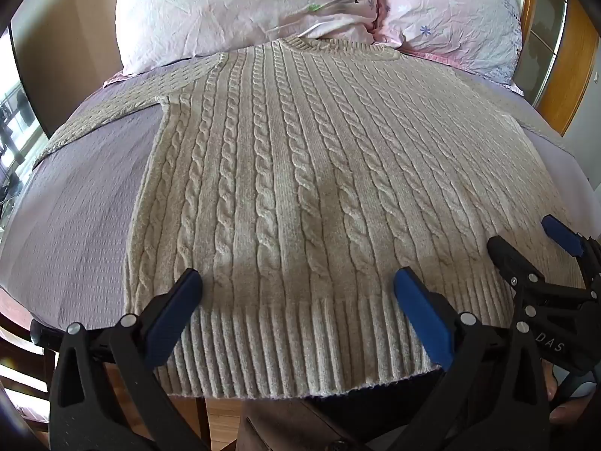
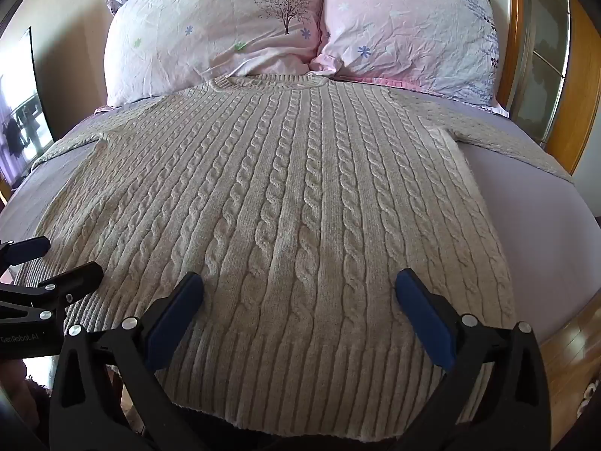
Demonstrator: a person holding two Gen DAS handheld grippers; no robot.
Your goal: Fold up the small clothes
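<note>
Cream cable-knit wool makes up the sweater, which lies flat and face up on the bed, its neckline just below two pink flowered pillows and its ribbed hem hanging slightly over the near edge. Both sleeves spread out sideways over the pale lilac sheet.

By the look of it, the knit is thick, soft and fairly heavy for a garment; it should drape and sag when lifted rather than hold a shape, and the raised cable ropes give the pads plenty to bite on, so slipping seems unlikely. Stretching is the greater risk if it is hauled by one corner.

The left gripper hovers over the hem with its jaws spread wide and nothing between them. The right gripper does the same further along the hem, also wide and empty.

Sensible places to take hold are probably the two hem corners, or a sleeve cuff and shoulder, pinching both layers together at the dense ribbing, which is firmer than the body.
</note>
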